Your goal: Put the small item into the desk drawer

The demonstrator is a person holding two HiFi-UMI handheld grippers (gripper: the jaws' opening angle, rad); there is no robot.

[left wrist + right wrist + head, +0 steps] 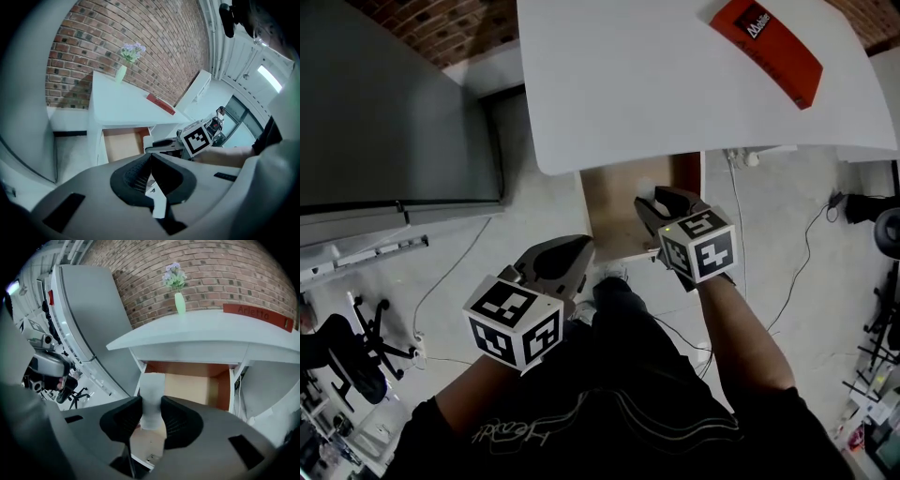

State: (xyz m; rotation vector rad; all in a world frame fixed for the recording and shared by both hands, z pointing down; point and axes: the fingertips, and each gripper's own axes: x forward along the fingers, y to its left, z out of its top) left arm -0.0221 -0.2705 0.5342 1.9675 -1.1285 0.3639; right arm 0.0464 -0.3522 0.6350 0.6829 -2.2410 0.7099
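Observation:
The desk drawer [623,202] stands pulled out under the white desk [675,84], its wooden bottom bare; it also shows in the right gripper view [199,385] and the left gripper view [121,143]. My right gripper [661,208] hangs over the drawer's front part, shut on the small item [151,399], a pale grey-white block that sticks out past the jaws. My left gripper [572,251] is lower left of the drawer, above the floor, its jaws closed together [150,157] with a small white tab at their base.
A red box [766,49] lies on the desk top, and a vase with flowers [178,298] stands at its far edge by the brick wall. A grey cabinet [384,112] fills the left. An office chair [347,356] and floor cables [739,244] are nearby.

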